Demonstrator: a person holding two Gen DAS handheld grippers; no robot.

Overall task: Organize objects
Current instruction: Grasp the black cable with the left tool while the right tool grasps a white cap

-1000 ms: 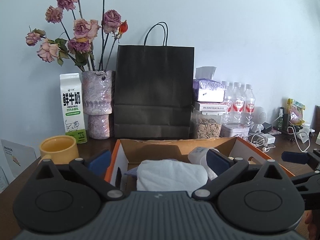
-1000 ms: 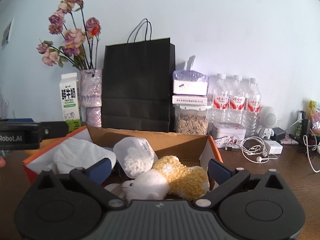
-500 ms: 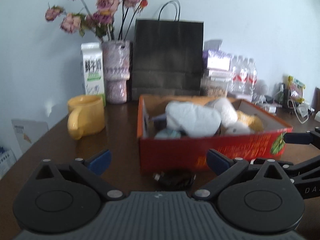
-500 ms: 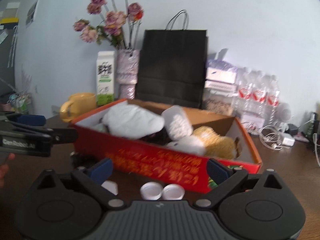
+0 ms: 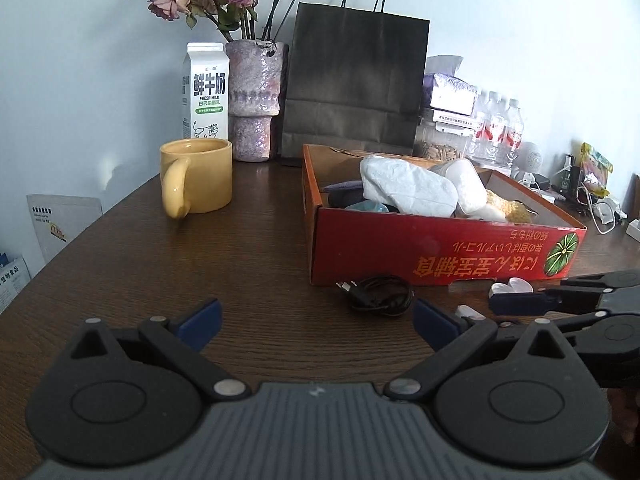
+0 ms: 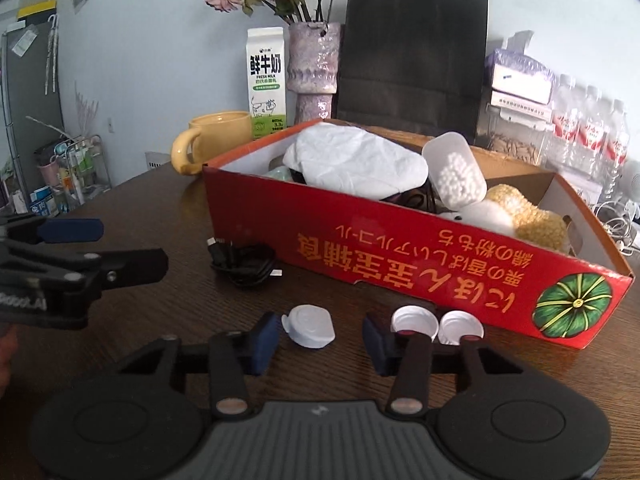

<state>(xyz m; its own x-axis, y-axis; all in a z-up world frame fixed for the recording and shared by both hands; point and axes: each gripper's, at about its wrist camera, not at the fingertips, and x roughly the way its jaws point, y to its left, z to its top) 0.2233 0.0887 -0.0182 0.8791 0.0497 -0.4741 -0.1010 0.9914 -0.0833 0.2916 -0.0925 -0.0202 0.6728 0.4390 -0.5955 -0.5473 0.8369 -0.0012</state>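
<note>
1. On the brown desk (image 5: 260, 240), a red cardboard box (image 6: 400, 240) is the landmark; it holds a white crumpled bag (image 6: 352, 160), a clear tub of white balls (image 6: 456, 172) and a plush toy (image 6: 536, 224).
2. Just in front of the box lies a coiled black cable (image 6: 244, 264).
3. Nearer than the cable, a small white capsule (image 6: 310, 326) sits between the right gripper (image 6: 320, 340) pads; its jaws have just been closing, partly drawn in, with gaps on both sides of the capsule.
4. Two more capsules (image 6: 436, 324) lie by the box's front wall.
5. Left of the box, the left gripper (image 5: 316, 320) hangs wide open, holding nothing.
6. Behind, to the box's left, stand a yellow mug (image 5: 196, 176) and a milk carton (image 5: 206, 92).
</note>
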